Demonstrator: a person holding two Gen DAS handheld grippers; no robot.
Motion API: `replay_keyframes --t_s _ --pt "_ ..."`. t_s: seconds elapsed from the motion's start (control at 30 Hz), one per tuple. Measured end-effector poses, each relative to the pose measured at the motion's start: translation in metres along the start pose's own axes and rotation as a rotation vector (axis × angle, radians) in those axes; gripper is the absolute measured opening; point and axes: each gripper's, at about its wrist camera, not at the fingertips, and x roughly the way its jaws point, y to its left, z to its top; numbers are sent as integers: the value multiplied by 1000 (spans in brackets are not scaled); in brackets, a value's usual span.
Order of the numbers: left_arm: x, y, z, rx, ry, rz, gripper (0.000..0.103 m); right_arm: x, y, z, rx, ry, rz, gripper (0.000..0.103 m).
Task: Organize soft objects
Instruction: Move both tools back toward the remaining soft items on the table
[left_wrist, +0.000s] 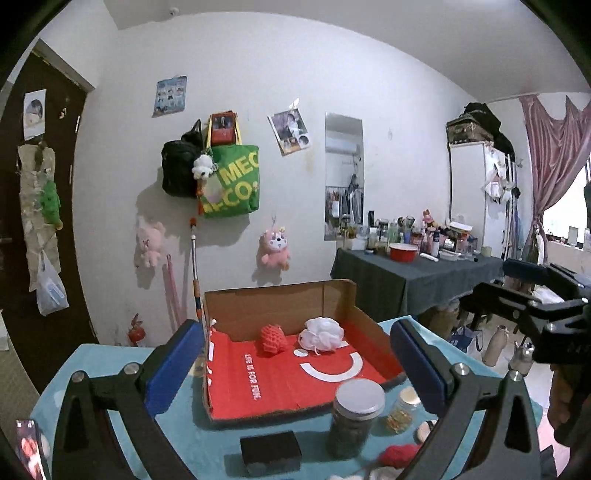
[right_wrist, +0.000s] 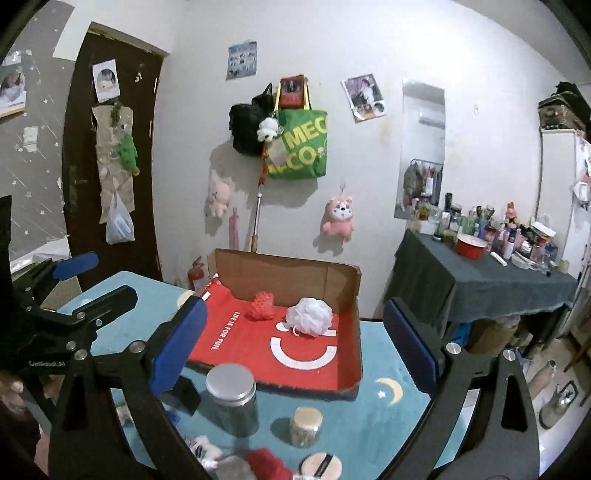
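Note:
A cardboard box with a red lining lies open on the teal table. Inside, near its back wall, sit a red mesh foam piece and a white bath puff. My left gripper is open and empty in front of the box. My right gripper is beside it, jaws wide, holding nothing. Along the near edge lie a red woolly thing, a white-grey plush, a black sponge and a round powder puff.
A tall jar with a metal lid and a small jar stand just in front of the box. A dark-clothed side table crowded with bottles is at the right. Bags and plush toys hang on the wall behind.

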Motion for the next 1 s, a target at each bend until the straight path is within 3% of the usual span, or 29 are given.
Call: replay_keyframes --t_s 0.3,0.53,0.83,1.0 --pt "-39 -19 -35 -10 -40 11 103 -60 12 -45 -10 -67 -39 98" --pt "-57 -25 -71 -22 -41 60 103 -87 24 -84 -8 -100 -75 99" --pt "-56 -29 -116 -20 20 72 103 -89 26 -144 16 -82 -140 100" --pt "-49 -35 -138 -22 65 64 103 -75 23 -174 51 -23 -140 100"
